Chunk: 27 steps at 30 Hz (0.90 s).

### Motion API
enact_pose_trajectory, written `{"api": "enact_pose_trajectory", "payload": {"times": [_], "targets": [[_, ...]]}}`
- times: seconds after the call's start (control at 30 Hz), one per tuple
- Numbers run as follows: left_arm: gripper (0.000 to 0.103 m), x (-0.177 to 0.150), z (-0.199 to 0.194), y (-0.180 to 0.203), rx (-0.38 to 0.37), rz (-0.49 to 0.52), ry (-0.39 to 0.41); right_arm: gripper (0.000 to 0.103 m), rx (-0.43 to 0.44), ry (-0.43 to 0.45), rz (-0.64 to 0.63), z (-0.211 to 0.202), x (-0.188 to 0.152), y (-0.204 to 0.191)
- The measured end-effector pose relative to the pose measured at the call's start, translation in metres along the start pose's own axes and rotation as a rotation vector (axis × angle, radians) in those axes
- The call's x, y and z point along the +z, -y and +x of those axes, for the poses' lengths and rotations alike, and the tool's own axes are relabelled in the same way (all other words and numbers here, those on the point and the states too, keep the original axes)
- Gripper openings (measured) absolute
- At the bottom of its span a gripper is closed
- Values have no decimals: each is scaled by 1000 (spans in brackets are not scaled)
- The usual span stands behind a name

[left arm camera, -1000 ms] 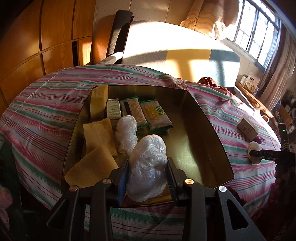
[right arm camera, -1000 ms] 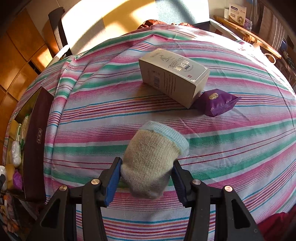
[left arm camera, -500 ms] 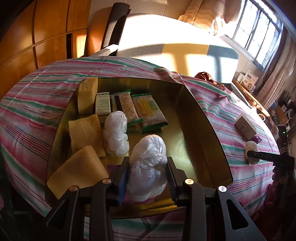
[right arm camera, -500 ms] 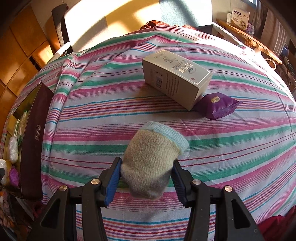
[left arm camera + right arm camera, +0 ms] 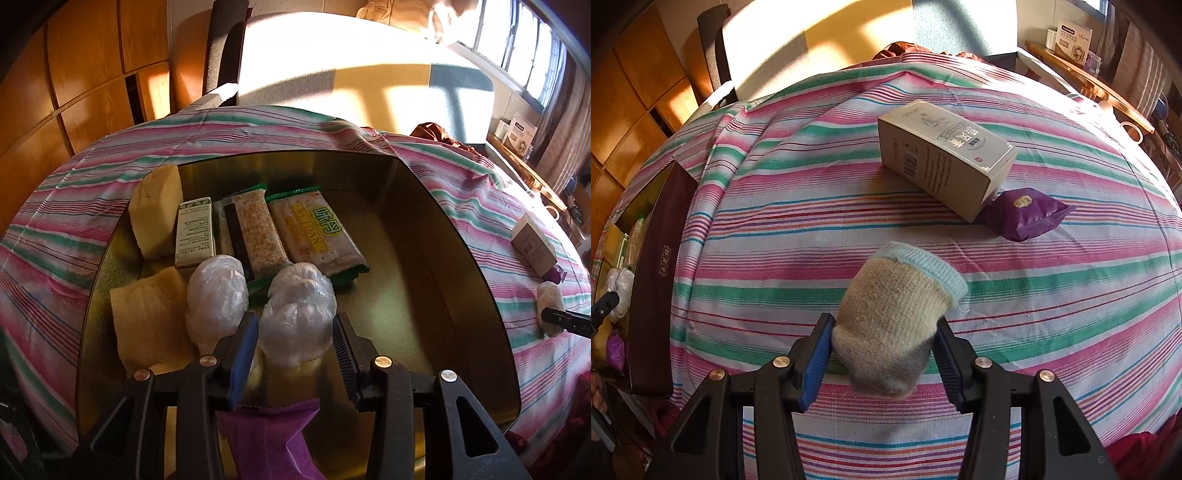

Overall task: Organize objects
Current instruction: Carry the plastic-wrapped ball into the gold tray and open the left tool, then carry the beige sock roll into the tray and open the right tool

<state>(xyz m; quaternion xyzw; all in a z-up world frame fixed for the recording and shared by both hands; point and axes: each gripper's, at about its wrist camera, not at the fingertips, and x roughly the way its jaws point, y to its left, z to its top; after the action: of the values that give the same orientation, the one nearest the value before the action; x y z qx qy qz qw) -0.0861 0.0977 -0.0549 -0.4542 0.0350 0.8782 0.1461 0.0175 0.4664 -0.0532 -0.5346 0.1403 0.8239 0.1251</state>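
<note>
My left gripper (image 5: 295, 332) is shut on a white plastic-wrapped bundle (image 5: 297, 314), held over the gold tin box (image 5: 443, 240). In the box lie a second wrapped bundle (image 5: 216, 295), yellow sponges (image 5: 147, 321), a small white carton (image 5: 195, 236), two snack bars (image 5: 314, 236) and a purple packet (image 5: 269, 435) under the gripper. My right gripper (image 5: 884, 350) is shut on a rolled beige sock with a blue cuff (image 5: 897, 317), above the striped cloth. A grey carton (image 5: 945, 155) and a purple packet (image 5: 1027, 214) lie beyond it.
The box's dark outer wall (image 5: 653, 280) shows at the left of the right wrist view. The striped tablecloth (image 5: 812, 221) covers the table. A chair (image 5: 221, 48) stands behind, wooden cabinets at the left, a shelf with boxes (image 5: 1071, 33) at the right.
My left gripper has moved forward and lower over the box with the bundle, beside the second bundle. My right gripper with the sock has barely shifted.
</note>
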Motion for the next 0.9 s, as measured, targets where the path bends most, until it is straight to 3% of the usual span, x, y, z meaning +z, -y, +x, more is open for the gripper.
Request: {"api": "enact_pose_trajectory", "payload": {"times": [0.27,0.43,0.57,0.7,0.9], "targets": [[45,-7,-18,-6,33,3,49,53,-5,2,-4,0,0,-1],[55,-13,-49,-3,37,7,118,53,-16,20,-14,-3,0,-4],[59,-16,-72,-1,38,10,161,52,32,63,-19,-16,0,-11],[61,-17,-85,-5,38,-10,178,53,112,104,-54,-34,-5,-42],[61,-21,-96,-16,51,-34,189,52,228,161,-213,-58,-8,-130]]}}
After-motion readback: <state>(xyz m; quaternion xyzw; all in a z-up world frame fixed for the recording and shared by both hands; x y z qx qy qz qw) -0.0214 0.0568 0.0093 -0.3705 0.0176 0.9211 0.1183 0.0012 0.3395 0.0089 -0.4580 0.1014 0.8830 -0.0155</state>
